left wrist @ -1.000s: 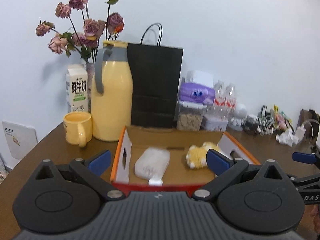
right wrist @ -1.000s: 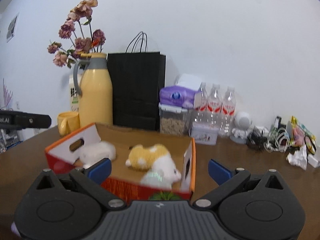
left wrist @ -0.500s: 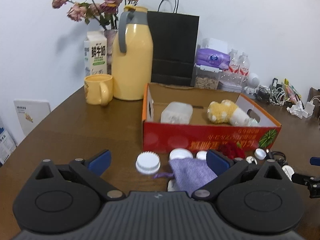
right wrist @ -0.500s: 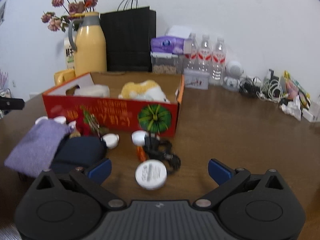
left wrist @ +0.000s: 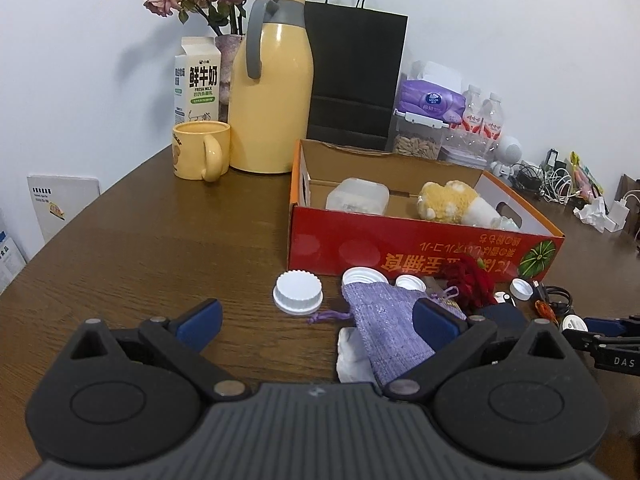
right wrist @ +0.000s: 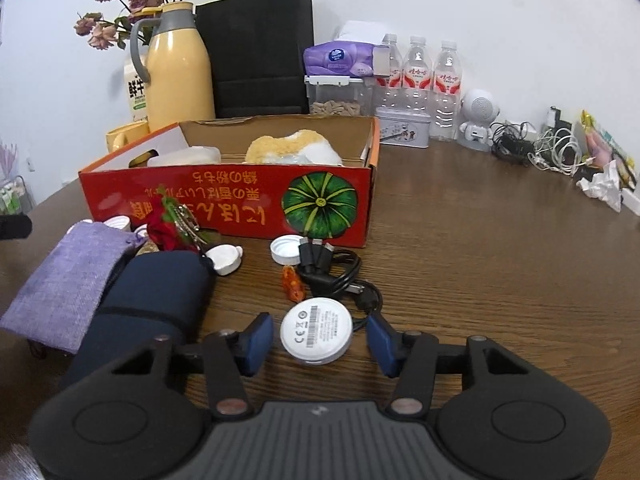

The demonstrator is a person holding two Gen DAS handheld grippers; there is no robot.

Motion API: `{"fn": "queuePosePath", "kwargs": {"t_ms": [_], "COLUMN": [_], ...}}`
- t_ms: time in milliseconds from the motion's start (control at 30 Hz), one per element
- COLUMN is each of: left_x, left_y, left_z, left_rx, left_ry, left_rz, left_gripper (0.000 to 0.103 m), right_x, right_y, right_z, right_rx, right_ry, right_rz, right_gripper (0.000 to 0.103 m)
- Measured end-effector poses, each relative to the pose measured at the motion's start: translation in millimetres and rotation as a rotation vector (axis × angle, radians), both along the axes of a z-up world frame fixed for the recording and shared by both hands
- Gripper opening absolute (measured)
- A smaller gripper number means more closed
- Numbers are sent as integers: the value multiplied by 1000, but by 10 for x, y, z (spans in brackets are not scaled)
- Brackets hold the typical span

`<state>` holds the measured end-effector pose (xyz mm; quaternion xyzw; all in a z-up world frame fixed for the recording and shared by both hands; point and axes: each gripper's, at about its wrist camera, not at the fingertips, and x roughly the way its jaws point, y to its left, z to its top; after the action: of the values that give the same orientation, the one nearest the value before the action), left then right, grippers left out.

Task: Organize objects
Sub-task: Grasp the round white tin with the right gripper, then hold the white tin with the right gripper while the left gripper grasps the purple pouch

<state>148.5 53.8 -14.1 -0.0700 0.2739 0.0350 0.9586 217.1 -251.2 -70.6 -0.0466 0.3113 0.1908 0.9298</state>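
Only your right wrist view shows the white round disc [right wrist: 316, 335]: flat on the near table [right wrist: 480, 260], printed face up, just in front of the black cable [right wrist: 332, 270]. Your right gripper [right wrist: 320, 342] has just been closing; the disc sits between its pads, untouched. Your left gripper [left wrist: 316, 318] gapes wide, holding nothing, near the purple pouch [left wrist: 384, 320].

Plain white wall [left wrist: 500, 20] behind a dark brown wooden table [left wrist: 160, 240] with rounded edge; even, soft indoor light.
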Motion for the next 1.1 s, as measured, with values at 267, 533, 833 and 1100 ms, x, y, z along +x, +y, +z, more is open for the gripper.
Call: {"fn": "queuePosePath", "kwargs": {"t_ms": [267, 533, 833, 1100], "left_x": [15, 13, 47, 80], "left_y": [-36, -133, -316, -407], "left_z": [-8, 7, -17, -42], "left_rx": [1, 14, 30, 40], "left_ry": [7, 11, 25, 38], "left_rz": [-4, -31, -74, -94], "left_gripper": [103, 103, 103, 103], "right_x": [-13, -103, -175, -229], "right_y": [42, 65, 126, 168], "right_z": [-4, 33, 53, 90], "right_rx": [1, 6, 43, 85], "right_ry": [-11, -48, -44, -58], "right_rz": [34, 71, 178, 229], "right_gripper": [38, 38, 38, 38]}}
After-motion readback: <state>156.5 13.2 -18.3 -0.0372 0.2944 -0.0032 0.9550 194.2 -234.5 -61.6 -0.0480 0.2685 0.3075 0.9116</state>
